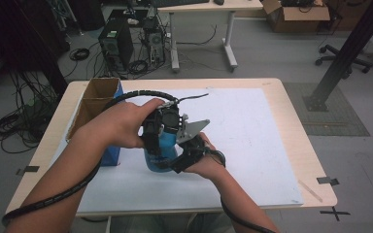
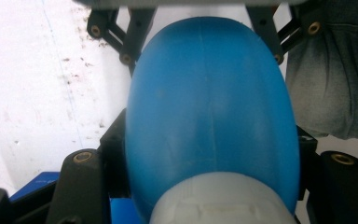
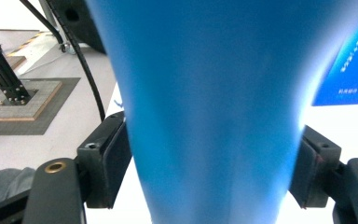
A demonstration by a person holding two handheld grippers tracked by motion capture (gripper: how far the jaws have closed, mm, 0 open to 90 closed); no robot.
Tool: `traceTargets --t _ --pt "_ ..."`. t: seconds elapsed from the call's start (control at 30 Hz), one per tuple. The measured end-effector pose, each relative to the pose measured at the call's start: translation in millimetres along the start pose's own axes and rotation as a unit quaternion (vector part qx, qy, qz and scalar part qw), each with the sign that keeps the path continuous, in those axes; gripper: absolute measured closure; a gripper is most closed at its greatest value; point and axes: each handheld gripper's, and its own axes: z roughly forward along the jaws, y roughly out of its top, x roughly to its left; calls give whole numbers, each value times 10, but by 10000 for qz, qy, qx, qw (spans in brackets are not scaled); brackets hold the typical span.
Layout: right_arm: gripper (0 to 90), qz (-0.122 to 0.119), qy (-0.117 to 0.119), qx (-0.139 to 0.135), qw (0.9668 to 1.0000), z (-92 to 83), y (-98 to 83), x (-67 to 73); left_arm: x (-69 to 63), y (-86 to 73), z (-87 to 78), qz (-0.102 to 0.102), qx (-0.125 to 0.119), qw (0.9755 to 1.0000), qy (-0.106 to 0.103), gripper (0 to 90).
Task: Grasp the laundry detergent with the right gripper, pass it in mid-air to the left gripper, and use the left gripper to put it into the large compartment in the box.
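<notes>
Two tongs on one blue bottle [image 1: 159, 151], which stands on the white sheet of the desk [image 1: 243, 127], just right of the blue cardboard box [image 1: 108, 99] as the high view has it. Long axis looks near upright, white cap [image 2: 221, 200] end toward the left tongs [image 1: 159, 127].

Left tongs: clamped on the bottle from above, near the cap, pads tight on both flanks in the left gripper view.

Right tongs [image 1: 187, 156]: lower on the body, from the person's side. Jaws part open, bracketing the bottle [image 3: 209, 116]; left pad looks touching, right pad seems just clear, so grip looks slack.

My read: left hand carries it now.
</notes>
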Motion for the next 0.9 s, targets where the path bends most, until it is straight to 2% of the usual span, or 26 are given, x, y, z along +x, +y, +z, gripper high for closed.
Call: traceTargets --t 0.13,0.43,0.63,0.9 --pt "208 -22 -69 -31 10000 -57 -9 -18 24 -24 -6 -93 -6 10000 4 384" --pt "135 85 -206 75 9997 -142 -10 -28 68 -50 -42 -157 32 9999 28 384" --pt "76 100 -315 34 9994 -178 -4 -36 87 -86 -57 -234 13 9997 41 383" --pt "44 99 -470 91 9988 -245 -12 -58 118 -136 -88 -356 47 9993 47 383"
